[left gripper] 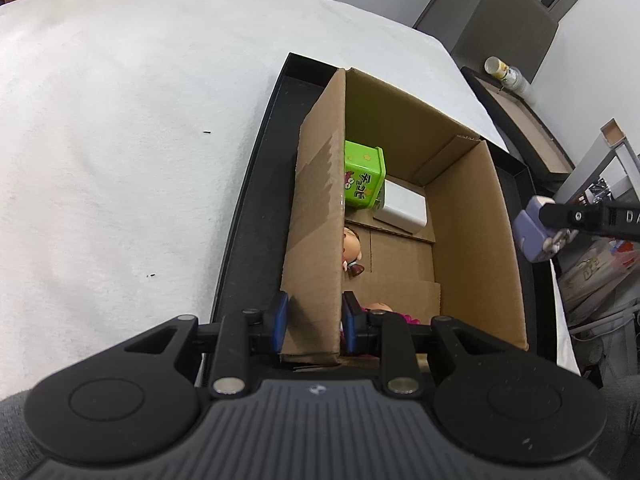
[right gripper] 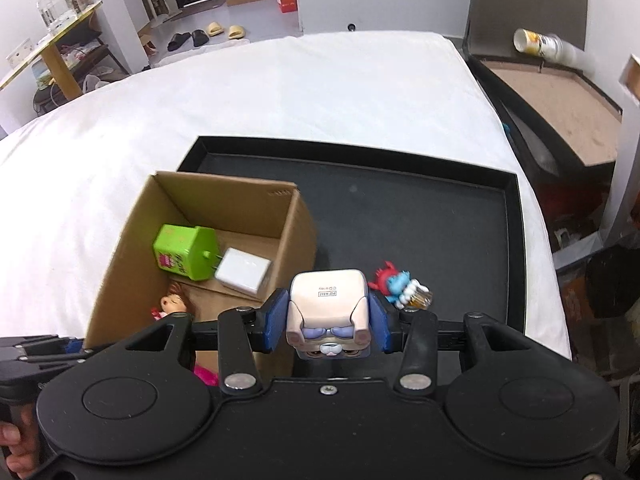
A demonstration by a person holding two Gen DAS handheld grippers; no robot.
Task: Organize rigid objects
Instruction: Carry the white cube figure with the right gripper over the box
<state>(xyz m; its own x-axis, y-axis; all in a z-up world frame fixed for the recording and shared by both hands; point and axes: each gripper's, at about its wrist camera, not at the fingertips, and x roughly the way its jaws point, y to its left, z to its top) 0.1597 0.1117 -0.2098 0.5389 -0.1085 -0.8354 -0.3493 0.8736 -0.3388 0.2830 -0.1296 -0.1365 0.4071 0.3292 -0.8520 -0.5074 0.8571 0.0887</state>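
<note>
**Blocky toy held above the tray, box wall pinched**

A small blocky toy figure is held by the right gripper. Its blue pads are pressed on the toy's two flat sides, above the near edge of the black tray. The toy looks hard and light, so it is not likely to be squashed. Its smooth sides could slip, so the flat sides are the best place to hold.

The left gripper is closed on the near wall of the cardboard box, which sits at the tray's left side. The thin wall could bend if pulled hard.

A green tin, a white block and a doll lie in the box. A red and blue toy is left on the tray, near its near edge
</note>
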